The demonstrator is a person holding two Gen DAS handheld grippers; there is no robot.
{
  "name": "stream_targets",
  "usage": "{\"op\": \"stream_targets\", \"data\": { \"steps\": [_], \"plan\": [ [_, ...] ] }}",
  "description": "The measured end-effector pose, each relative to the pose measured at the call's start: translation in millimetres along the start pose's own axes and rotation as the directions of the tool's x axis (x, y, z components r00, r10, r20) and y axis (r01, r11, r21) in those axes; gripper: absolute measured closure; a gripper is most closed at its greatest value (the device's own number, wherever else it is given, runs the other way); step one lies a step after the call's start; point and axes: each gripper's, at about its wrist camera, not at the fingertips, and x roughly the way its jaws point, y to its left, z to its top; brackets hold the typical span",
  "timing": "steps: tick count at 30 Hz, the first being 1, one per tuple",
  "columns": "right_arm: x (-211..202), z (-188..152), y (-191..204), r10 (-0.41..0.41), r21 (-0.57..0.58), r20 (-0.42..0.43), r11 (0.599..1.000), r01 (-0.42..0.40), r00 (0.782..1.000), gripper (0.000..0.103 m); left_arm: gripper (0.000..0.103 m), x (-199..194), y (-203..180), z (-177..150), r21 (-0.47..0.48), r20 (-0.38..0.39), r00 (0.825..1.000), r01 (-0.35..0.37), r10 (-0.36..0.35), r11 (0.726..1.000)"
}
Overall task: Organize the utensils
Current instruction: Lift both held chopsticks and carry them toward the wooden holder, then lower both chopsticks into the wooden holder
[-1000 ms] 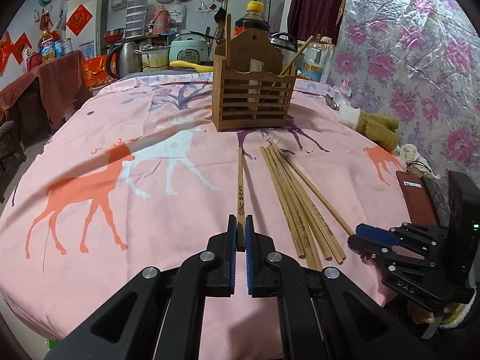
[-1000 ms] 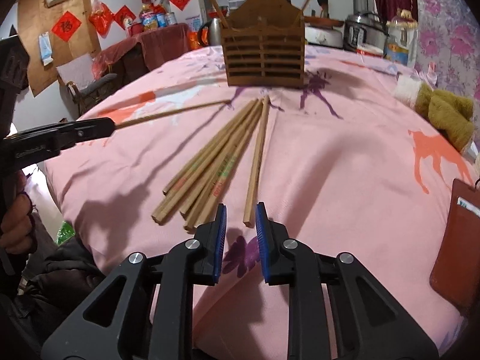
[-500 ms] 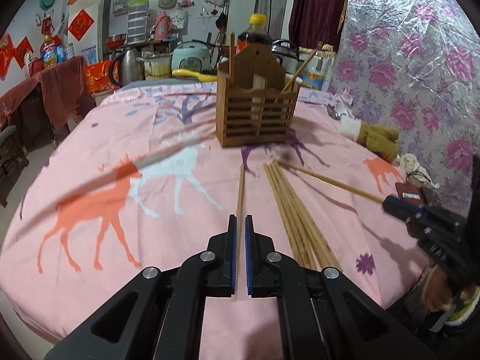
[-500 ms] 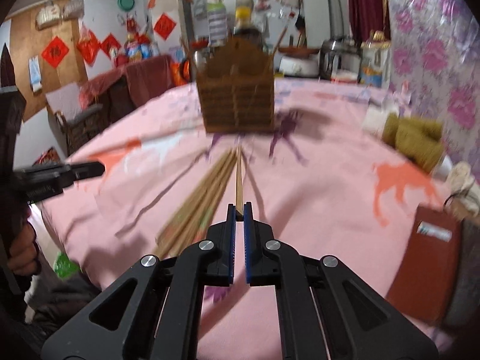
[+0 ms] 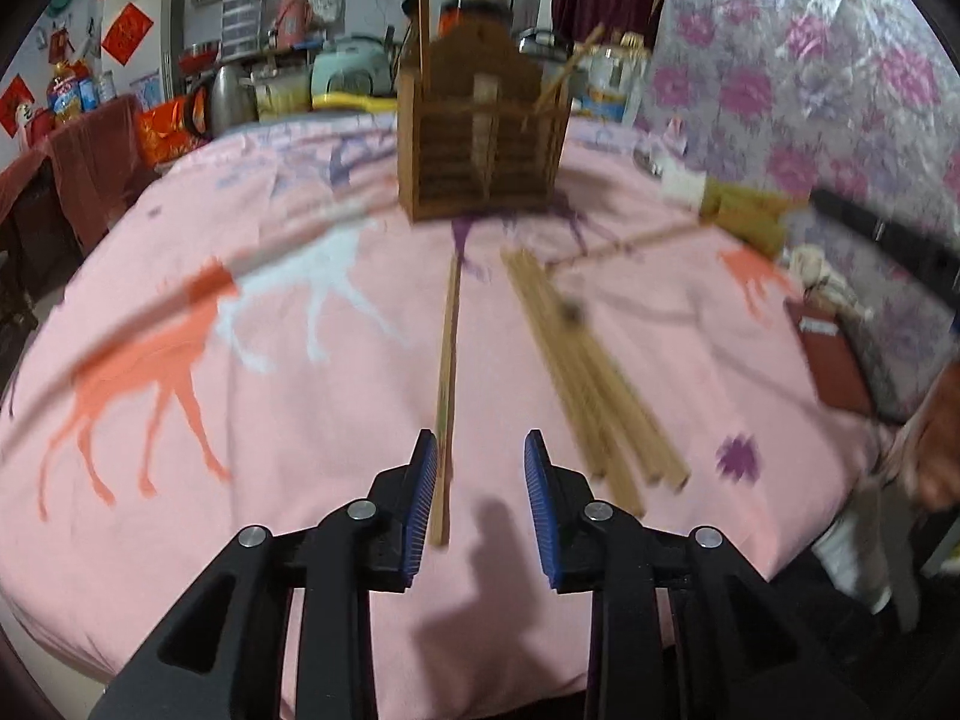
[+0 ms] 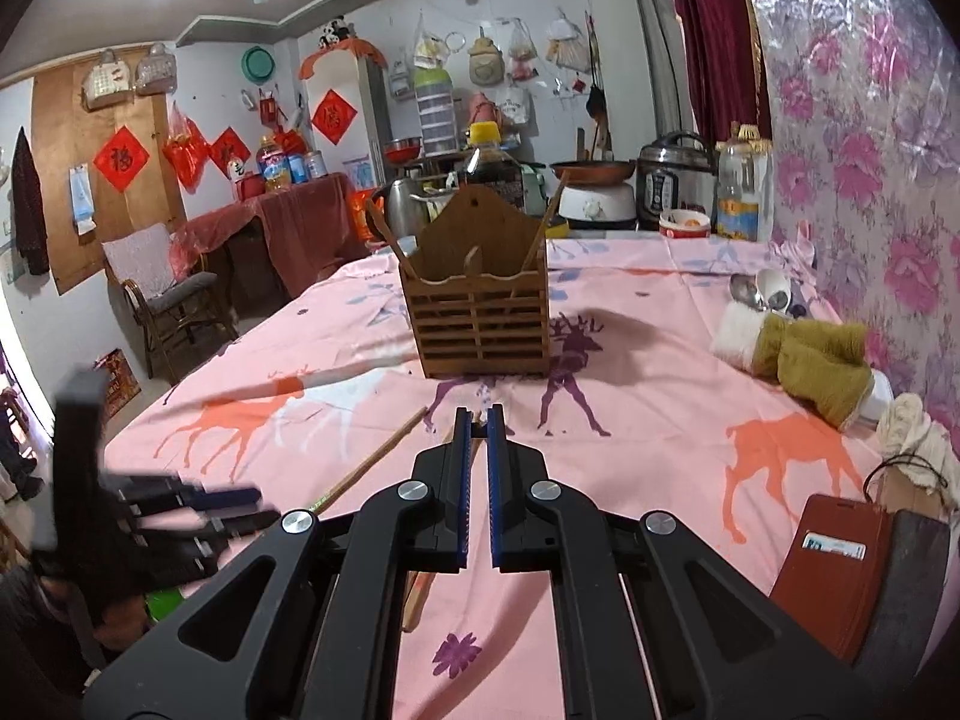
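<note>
Your left gripper [image 5: 477, 483]: jaws just opened | chopstick [image 5: 447, 396] lies loose between them | holder [image 5: 483, 144] ahead on tabletop [image 5: 270, 420]

My table [image 5: 252, 432] carries a pink deer-print cloth. Wooden utensil holder [image 6: 485, 306] stands upright at twelve o'clock. Loose chopstick bundle [image 5: 591, 384] lies at two o'clock in my left view. Olive glove [image 6: 810, 360] and red wallet [image 6: 834, 576] lie at three o'clock.

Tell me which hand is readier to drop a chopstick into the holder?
Right. Right gripper shut on a raised chopstick, aimed at the holder; left gripper has just been opening, its chopstick loose between the jaws.
</note>
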Motion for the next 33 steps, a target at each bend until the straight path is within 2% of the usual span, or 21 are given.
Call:
{"op": "stream_targets", "data": {
  "steps": [3,5,6,7,8,10,15,24,33],
  "plan": [
    [-2.3,0.0,-0.9,0.006,0.009,0.003,1.000,-0.006,1.000,0.097,0.073,15.9,3.7,-16.0,0.004,-0.044,0.999,-0.023,0.023,1.000],
    [-3.4,-2.2,-0.3,0.008,0.013,0.004,1.000,-0.008,1.000,0.097,0.078,17.5,8.0,-22.7,0.003,-0.037,0.999,-0.027,0.027,1.000],
    [-3.3,-3.5,-1.2,0.010,0.018,0.003,1.000,-0.010,1.000,0.097,0.083,16.6,8.2,-24.9,0.013,-0.027,0.999,-0.036,0.036,0.999],
    [-3.2,-4.4,-1.8,0.011,0.022,0.002,1.000,-0.011,1.000,0.097,0.093,15.7,8.4,-26.3,0.021,-0.021,0.998,-0.050,0.051,0.999],
    [-3.1,-5.6,-1.6,0.013,0.025,-0.001,1.000,-0.013,1.000,0.097,0.097,15.0,10.1,-27.0,0.016,-0.023,0.999,-0.045,0.045,0.999],
    [-2.1,-8.7,-2.6,0.014,0.031,-0.008,0.999,-0.014,1.000,0.097,0.097,10.7,14.6,-28.3,-0.006,-0.018,1.000,-0.026,0.026,1.000],
    [0.5,-11.7,-4.6,0.011,0.040,-0.020,0.999,-0.010,1.000,0.097,0.098,-5.7,13.4,-16.7,-0.023,0.018,0.999,-0.036,0.036,0.999],
    [-0.4,14.2,1.2,0.009,0.007,0.028,1.000,-0.009,1.000,0.097,0.097,-58.8,1.9,67.5,0.016,0.175,0.984,-0.024,0.020,1.000],
    [13.8,54.6,0.6,0.009,0.007,0.039,1.000,-0.009,0.999,0.097,0.098,-60.8,-8.4,144.5,0.038,0.203,0.979,0.002,-0.010,0.999]
  ]
}}
